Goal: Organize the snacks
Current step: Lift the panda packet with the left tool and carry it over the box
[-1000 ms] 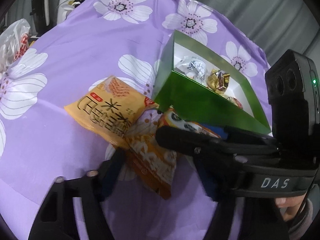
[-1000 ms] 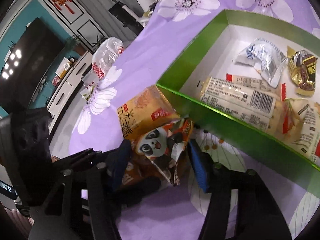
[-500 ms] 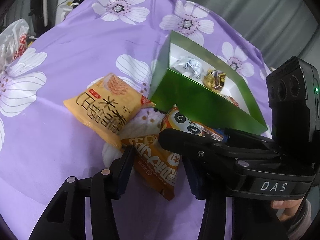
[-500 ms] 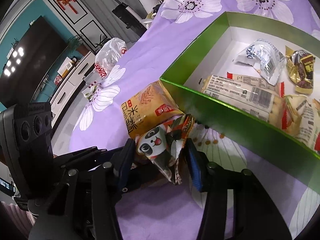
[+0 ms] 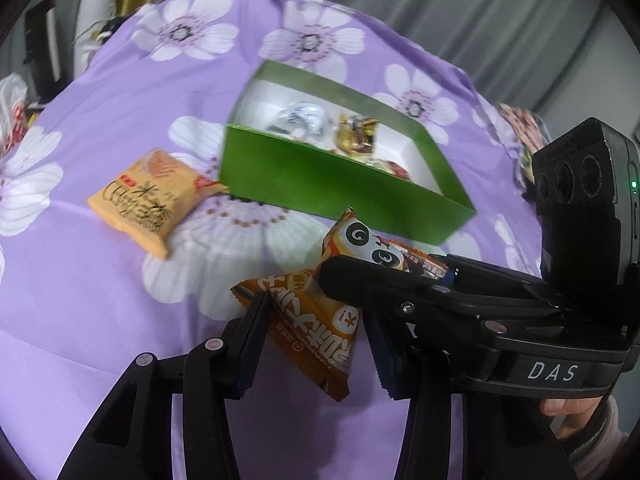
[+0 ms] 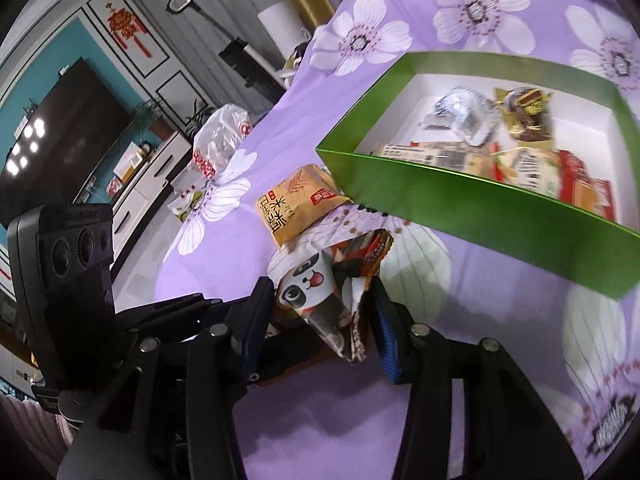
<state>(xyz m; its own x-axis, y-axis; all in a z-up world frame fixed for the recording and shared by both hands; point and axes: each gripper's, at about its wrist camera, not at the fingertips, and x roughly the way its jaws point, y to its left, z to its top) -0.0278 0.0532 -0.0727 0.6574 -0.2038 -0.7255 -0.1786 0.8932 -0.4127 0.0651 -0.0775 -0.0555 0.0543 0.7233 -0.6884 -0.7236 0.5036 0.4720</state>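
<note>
The left gripper (image 5: 316, 344) clamps an orange packet (image 5: 316, 328) and the right gripper (image 6: 320, 316) a panda packet (image 6: 320, 296), both tilted, corners down, above the surface (image 5: 80, 288) beside the green box (image 5: 320, 188).

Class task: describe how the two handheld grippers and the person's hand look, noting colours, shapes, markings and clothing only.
Both grippers, left and right, are matte black with silver rivets and blue-padded fingers. A boxy black triple-lens camera shows a green light; white letters read DAS. The hand wears a greyish-pink sleeve.
</note>
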